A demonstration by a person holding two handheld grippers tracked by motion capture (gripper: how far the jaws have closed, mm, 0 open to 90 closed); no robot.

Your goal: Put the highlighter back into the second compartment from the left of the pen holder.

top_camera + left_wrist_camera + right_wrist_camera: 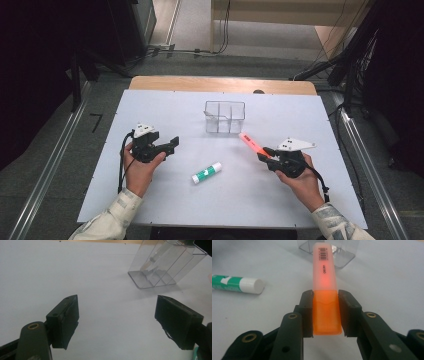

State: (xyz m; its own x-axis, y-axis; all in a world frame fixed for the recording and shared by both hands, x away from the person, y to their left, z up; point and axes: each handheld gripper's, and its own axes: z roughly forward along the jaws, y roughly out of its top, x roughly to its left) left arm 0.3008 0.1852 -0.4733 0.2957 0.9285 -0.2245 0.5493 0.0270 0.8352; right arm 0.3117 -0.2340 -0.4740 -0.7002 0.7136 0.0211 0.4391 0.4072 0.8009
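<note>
The right gripper [325,315] clamps the orange highlighter [324,277] by its cap end; the left gripper [117,322] gapes wide, empty.

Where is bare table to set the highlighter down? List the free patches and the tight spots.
Free: the white table left of the clear organizer; the right side beyond the right gripper; the near strip below the glue stick. Crowded: the middle, where the highlighter in the right gripper reaches toward the organizer, and around the left gripper.
</note>
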